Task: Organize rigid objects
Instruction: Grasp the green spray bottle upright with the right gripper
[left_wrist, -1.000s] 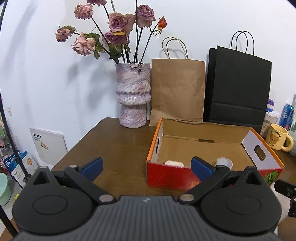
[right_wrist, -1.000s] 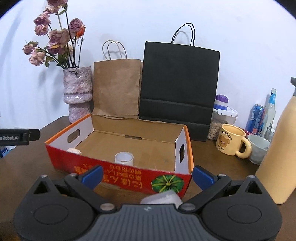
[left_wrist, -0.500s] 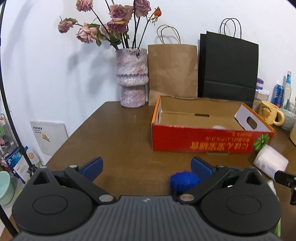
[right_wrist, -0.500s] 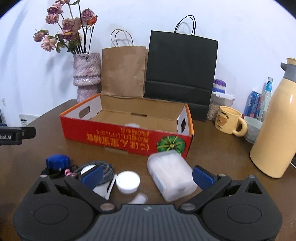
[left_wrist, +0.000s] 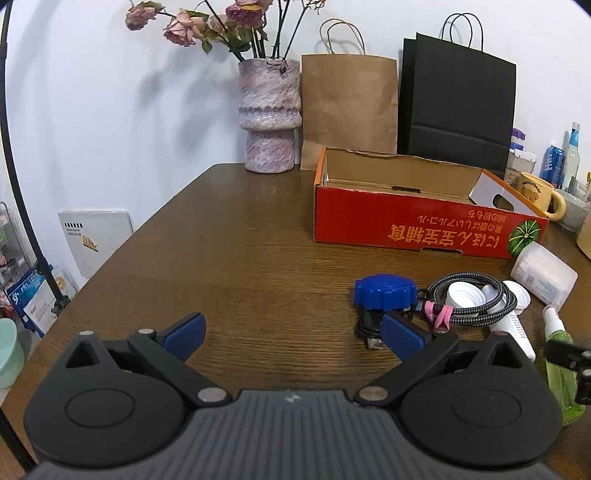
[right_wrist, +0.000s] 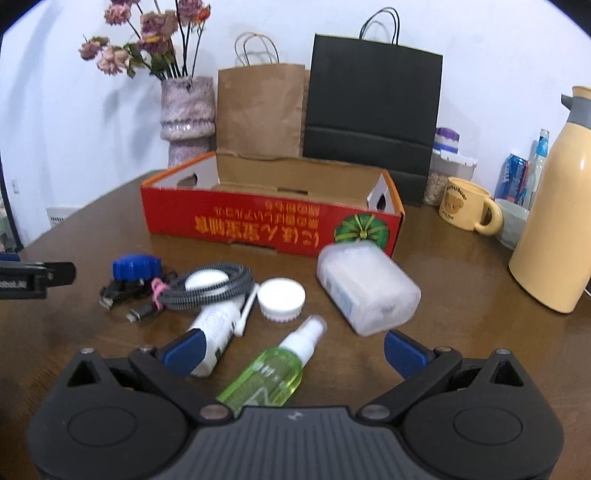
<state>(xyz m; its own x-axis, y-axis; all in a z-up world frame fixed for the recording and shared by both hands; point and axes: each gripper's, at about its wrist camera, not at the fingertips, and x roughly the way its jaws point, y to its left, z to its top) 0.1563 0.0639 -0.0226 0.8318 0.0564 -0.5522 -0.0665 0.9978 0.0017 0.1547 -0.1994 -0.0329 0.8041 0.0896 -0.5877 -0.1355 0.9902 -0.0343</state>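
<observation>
An open red cardboard box stands on the brown table. In front of it lie a blue ridged cap, a coiled braided cable, a white cap, a white tube, a green spray bottle and a clear plastic box. My left gripper is open and empty, left of the blue cap. My right gripper is open and empty, with the spray bottle lying between its fingers.
A vase of dried roses, a brown paper bag and a black paper bag stand behind the box. A yellow mug, bowl, cans and a tall cream thermos stand at the right.
Both grippers have pulled back from the box toward the table's front edge. The loose objects in front of the box have come into view. Both stay open.
</observation>
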